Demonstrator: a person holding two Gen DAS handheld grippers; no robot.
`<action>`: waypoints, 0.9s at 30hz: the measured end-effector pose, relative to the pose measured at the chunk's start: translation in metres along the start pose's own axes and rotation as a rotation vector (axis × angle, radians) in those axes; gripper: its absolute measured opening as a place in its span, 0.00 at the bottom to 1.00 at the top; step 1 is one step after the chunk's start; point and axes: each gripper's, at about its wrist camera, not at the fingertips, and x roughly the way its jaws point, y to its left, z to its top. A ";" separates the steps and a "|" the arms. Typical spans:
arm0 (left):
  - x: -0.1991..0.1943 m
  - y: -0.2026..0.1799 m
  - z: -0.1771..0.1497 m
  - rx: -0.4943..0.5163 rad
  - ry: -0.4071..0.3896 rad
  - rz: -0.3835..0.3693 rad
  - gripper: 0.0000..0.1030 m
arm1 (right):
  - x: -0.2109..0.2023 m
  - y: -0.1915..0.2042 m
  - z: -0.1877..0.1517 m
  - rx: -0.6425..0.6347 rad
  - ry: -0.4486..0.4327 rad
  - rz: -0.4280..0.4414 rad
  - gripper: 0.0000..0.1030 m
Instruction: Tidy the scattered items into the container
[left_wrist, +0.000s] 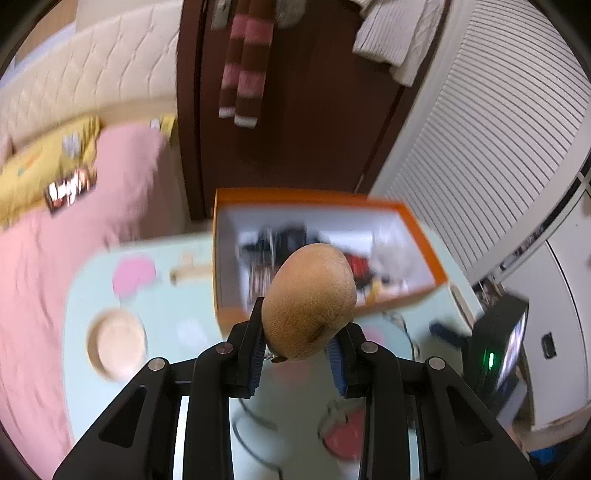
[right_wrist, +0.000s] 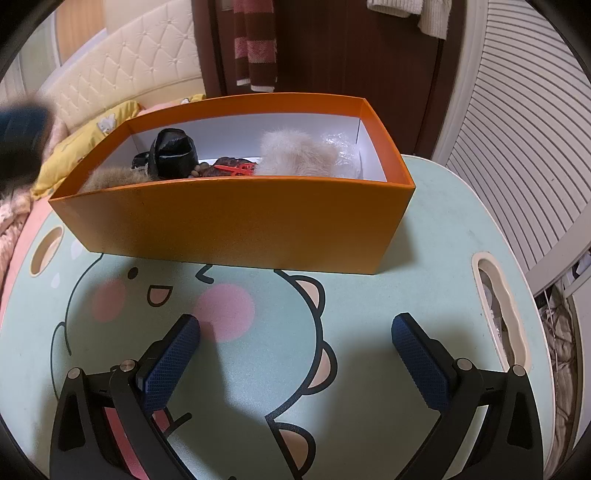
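**Kiwifruit carried toward the orange box**

Blue ribbed pads (left_wrist: 258, 354) of the left gripper (left_wrist: 300, 354) clamp a brown, fuzzy kiwifruit (left_wrist: 309, 301) at its lower end, so that most of the fruit stands clear above the fingertips. The narrow grip low on the fruit probably leaves its bulk free to drop away once the jaws part. Beyond it, in the left wrist view, lies the open orange box (left_wrist: 417, 229), white inside and already holding a clutter of dark and red items; the fruit appears in front of the box's near wall, raised above the table rather than over the opening, though the blur makes the exact offset hard to judge.

Wide-spread and empty, the right gripper (right_wrist: 295, 332) hangs over the pale green cartoon-printed table (right_wrist: 424, 288), near the front of the box (right_wrist: 236, 225). Its pads touch nothing; it seems parked clear of the left hand's path. Inside the box the right wrist view shows a black pouch-like item (right_wrist: 173, 153), red plastic scissors or a clip (right_wrist: 238, 169), a cream fur piece (right_wrist: 295, 155) and crinkled clear plastic (right_wrist: 343, 151), with a brown furry item (right_wrist: 114, 179) at the left end. Free floor remains scarce, so the fruit would likely rest on top of these. A round wooden dish (left_wrist: 116, 343) sits on the table's left side.
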 end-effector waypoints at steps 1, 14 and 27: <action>0.002 0.000 -0.010 -0.010 0.015 -0.004 0.30 | 0.000 0.000 0.000 0.000 0.000 0.000 1.00; 0.043 0.005 -0.077 -0.104 0.015 -0.014 0.68 | 0.000 0.000 0.002 0.000 0.000 0.000 1.00; 0.033 0.008 -0.093 -0.078 -0.058 0.078 0.75 | -0.012 0.003 0.000 -0.061 0.017 0.055 0.80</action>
